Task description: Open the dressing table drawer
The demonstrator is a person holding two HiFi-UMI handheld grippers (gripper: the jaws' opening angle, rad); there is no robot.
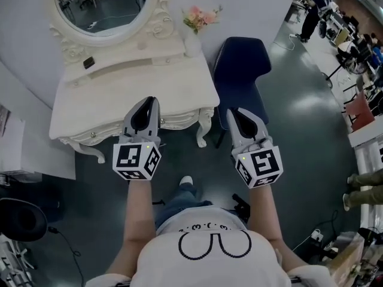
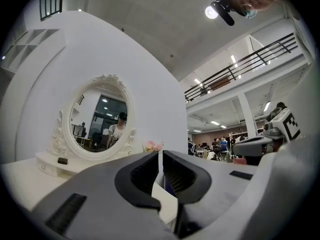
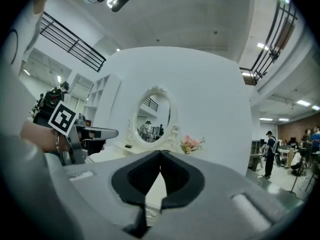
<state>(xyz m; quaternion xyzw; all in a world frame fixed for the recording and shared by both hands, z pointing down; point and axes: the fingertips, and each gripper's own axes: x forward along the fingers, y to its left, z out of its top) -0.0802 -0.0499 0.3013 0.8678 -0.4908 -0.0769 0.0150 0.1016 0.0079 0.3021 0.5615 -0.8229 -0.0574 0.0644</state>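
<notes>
Head view: dressing table drawer shut, flowers in vase, left claw and right claw pressed together.

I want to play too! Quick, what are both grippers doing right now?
Left gripper: closed, holding nothing.
Right gripper: closed, holding nothing.

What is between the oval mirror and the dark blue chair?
A bunch of pink flowers on the white dressing table's back corner, seen in the head view.

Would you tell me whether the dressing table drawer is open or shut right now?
Shut, it seems: in the head view the drawer front sits flush under the tabletop, nothing pulled out.
</notes>
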